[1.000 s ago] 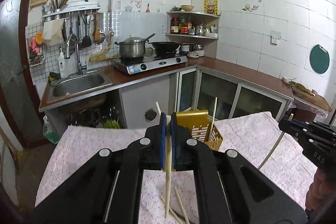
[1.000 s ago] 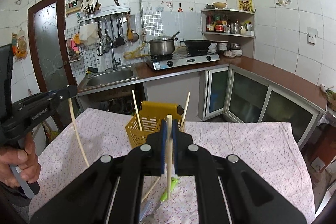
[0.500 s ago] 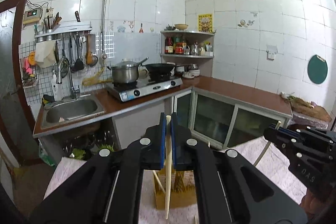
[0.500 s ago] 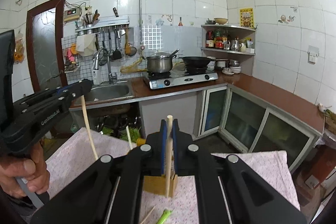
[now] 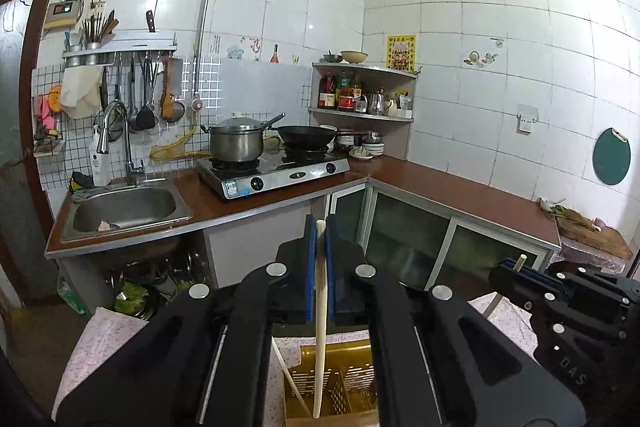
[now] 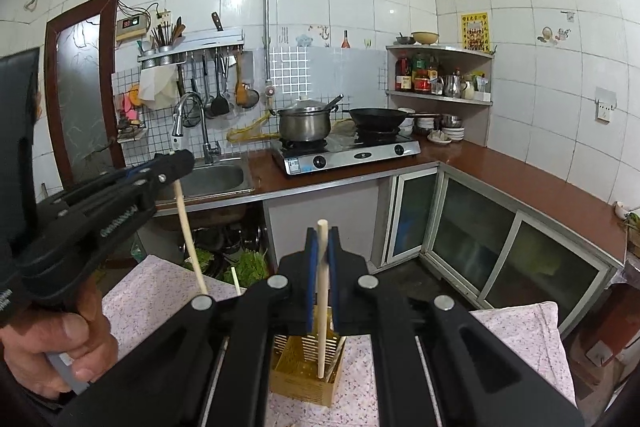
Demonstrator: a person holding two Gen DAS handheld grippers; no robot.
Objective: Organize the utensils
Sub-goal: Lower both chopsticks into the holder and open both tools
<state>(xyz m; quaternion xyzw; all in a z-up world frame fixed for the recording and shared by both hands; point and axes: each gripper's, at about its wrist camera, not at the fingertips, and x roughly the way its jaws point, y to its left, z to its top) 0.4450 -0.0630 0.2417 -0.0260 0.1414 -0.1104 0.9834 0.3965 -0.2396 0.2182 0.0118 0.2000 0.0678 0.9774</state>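
Both my grippers, left and right, pinch upright chopsticks whose lower tips hang directly over the yellow basket below the fingers.

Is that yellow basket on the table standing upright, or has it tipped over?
Upright: the yellow basket stands on its base on the table, open top upward, with a chopstick already leaning inside.

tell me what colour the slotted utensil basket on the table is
Golden yellow. The utensil basket shows best in the right wrist view, standing on the floral tablecloth.
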